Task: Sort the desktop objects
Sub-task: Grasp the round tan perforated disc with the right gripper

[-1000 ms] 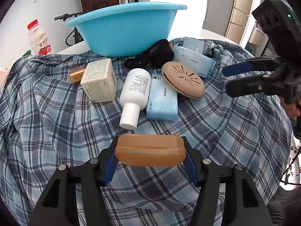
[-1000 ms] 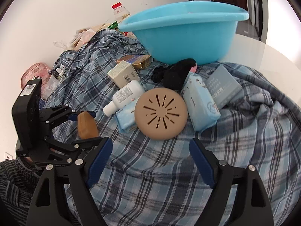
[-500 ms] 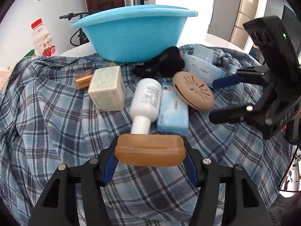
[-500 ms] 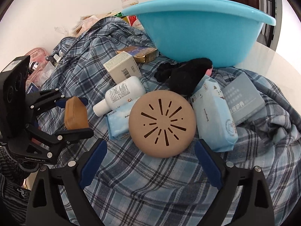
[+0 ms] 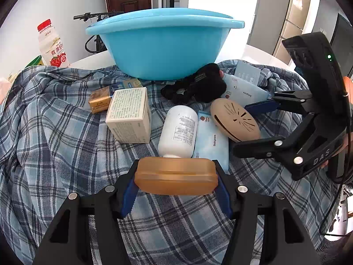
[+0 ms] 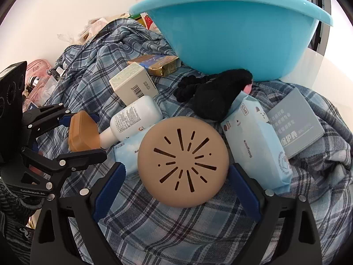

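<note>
Left tool [image 5: 176, 176] is clamping an amber soap bar [image 5: 176, 175] at lower centre of its frame; right tool [image 6: 176, 176] is sitting with fingers apart on either side of the tan slotted disc [image 6: 183, 162], which is leaning on a wipes pack [image 6: 257, 145]; closing evenly across the disc's rim seems wise, then lifting toward the blue basin [image 6: 231, 26] at upper right, avoiding the white bottle [image 6: 134, 117].

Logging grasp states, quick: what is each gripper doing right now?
Left gripper: shut on the amber soap bar.
Right gripper: open, jaws on either side of the tan round disc, not clamped.
</note>
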Available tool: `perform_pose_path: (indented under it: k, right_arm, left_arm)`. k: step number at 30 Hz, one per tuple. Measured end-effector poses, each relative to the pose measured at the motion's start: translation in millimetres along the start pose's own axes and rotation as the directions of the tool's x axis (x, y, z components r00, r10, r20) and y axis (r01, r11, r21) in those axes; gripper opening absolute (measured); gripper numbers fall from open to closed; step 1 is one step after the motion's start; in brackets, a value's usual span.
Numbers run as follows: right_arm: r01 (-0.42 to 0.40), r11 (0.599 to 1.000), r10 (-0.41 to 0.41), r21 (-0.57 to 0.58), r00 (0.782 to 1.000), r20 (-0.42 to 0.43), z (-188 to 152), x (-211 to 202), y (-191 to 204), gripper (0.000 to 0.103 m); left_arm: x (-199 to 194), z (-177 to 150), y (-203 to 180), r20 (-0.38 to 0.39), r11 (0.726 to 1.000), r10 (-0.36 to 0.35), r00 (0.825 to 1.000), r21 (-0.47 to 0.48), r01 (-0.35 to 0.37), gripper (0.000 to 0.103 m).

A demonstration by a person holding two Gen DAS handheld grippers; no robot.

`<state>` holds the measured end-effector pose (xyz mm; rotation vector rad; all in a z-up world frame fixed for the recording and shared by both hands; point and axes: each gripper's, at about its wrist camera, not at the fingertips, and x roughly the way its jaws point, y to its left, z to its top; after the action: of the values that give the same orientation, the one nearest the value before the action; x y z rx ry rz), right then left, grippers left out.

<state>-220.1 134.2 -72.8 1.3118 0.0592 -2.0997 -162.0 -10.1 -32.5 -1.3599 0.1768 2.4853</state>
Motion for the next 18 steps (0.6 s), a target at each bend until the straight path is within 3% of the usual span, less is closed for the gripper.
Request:
perform_pose_path:
  k: [4,5,6,18]
  right_arm:
    - [-0.009,1.000,0.009,0.007,1.000,0.005,0.7,0.7,-1.0,0.092]
    - [-0.002,1.000,0.002,-0.001,1.000,0.009,0.1,-0.2,-0.3,0.089]
    - [0.011,1.000,-0.011,-0.012,1.000,0.016,-0.8,-1.7,0.4,0.078]
    - [-0.004,0.999,0.006,-0.039,0.999,0.044,-24.9,-37.2,16.3,0.074]
  left_arm:
    - [-1.0,-0.1,-2.1,0.003,1.000,0.002,1.000,0.007,-0.002,0.063]
    - [-1.2,-0.5,-2.1,0.003,1.000,0.004,1.000,0.007,-0.004,0.063]
    - [-1.3,-1.1,-1.9,0.003,1.000,0.006,1.000,0.006,-0.006,0.063]
    - [-9.6,-14.5,1.9,-0.008,1.000,0.023,1.000,0.010,-0.023,0.063]
